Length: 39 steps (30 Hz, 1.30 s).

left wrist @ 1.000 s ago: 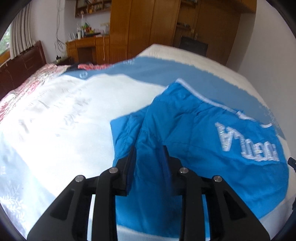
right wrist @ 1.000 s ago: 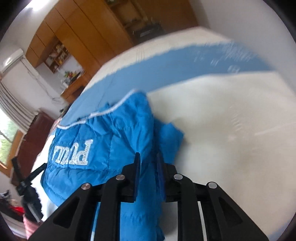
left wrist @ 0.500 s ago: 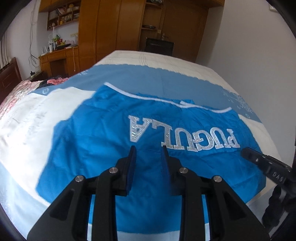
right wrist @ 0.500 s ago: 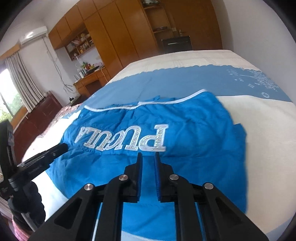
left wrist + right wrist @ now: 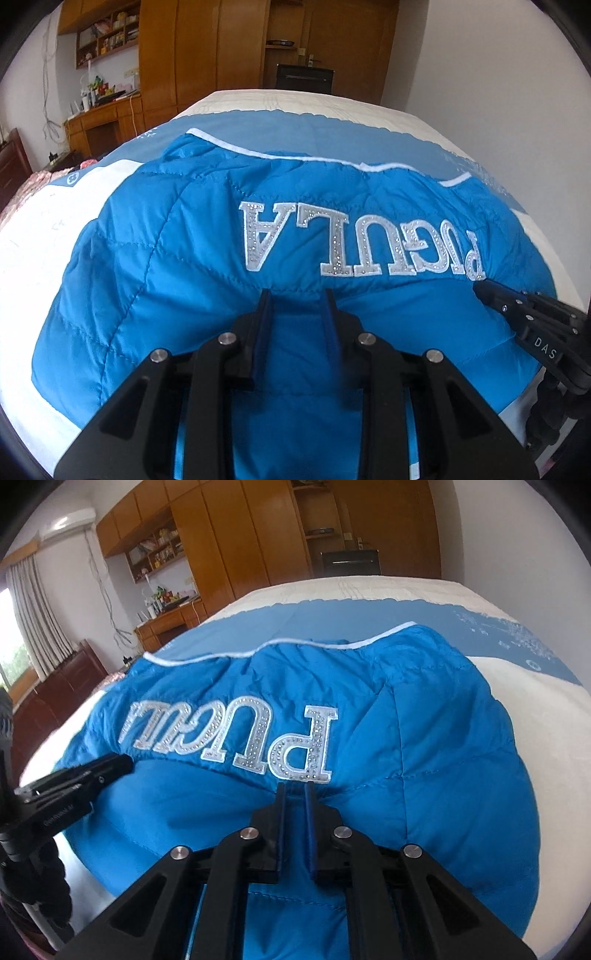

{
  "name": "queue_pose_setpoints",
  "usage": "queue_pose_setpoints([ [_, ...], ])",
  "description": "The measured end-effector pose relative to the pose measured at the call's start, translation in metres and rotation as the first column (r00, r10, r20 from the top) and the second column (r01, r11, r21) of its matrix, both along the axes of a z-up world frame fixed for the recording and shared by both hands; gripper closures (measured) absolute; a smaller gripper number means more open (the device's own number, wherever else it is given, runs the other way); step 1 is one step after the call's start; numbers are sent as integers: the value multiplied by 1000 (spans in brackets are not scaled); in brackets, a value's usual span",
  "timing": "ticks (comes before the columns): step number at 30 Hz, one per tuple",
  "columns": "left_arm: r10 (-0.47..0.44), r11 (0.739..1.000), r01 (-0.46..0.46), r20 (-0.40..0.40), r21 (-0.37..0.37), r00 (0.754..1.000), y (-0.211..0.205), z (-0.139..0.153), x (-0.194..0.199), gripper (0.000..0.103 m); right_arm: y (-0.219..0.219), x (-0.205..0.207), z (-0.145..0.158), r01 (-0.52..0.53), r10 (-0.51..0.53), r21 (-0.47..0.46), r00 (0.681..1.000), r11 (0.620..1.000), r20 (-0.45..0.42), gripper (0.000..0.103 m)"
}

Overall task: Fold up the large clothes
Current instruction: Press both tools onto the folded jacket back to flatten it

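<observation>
Your blue quilted jacket (image 5: 155,280) lies spread on the bed (image 5: 40,236), over the white and blue bedspread (image 5: 295,129). The white rhinestone lettering (image 5: 362,240) faces up and reads upside down from your side. A white piping edge (image 5: 280,157) runs along the jacket's far side.

Left gripper (image 5: 298,301) — jaws narrow, with a fold of jacket fabric bunched between the fingers (image 5: 264,314) just below the lettering. The pads press on the cloth, so you're holding the jacket there. In the right wrist view that same gripper (image 5: 123,764) comes in from the left edge, tip on the jacket beside the end of the lettering.

Right gripper (image 5: 295,794) — jaws nearly together and closing, a thin ridge of blue fabric pinched between the fingers (image 5: 281,805), right under the big letter at the lettering's near corner. In the left wrist view you see it (image 5: 480,286) at the right edge, tip against the jacket next to the lettering.

Both your grippers sit on the jacket's near part, well apart, one near each end of the word. Fabric puckers up at each grip.

Background: wooden wardrobes (image 5: 236,546), a desk (image 5: 99,122) with clutter, a dark TV (image 5: 304,79) beyond the foot of the bed, curtains (image 5: 29,613) at left.
</observation>
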<state>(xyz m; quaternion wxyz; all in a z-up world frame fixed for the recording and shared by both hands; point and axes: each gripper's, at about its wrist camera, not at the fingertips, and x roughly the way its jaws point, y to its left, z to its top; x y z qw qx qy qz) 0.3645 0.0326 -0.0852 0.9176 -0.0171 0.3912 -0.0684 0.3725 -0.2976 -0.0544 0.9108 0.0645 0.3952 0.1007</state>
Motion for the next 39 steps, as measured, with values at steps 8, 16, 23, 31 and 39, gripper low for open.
queue_pose_setpoints([
  [8, 5, 999, -5, 18, 36, 1000, -5, -11, -3, 76, 3, -1, -7, -1, 1, -12, 1000, 1000, 8, 95],
  [16, 4, 1000, -4, 15, 23, 1000, -5, -13, -2, 76, 5, -1, -9, -2, 2, -20, 1000, 1000, 11, 95],
  [23, 2, 1000, -2, 13, 25, 1000, -4, -14, -2, 76, 8, 0, -10, -3, 4, -37, 1000, 999, 8, 95],
  [31, -1, 1000, 0, 11, 22, 1000, -4, -15, -1, 76, 10, 0, -11, -3, 3, -51, 1000, 999, 8, 95],
  [39, -1, 999, 0, 22, 36, 1000, -6, -14, -3, 76, 14, -1, -9, -1, 2, -84, 1000, 996, 16, 95],
])
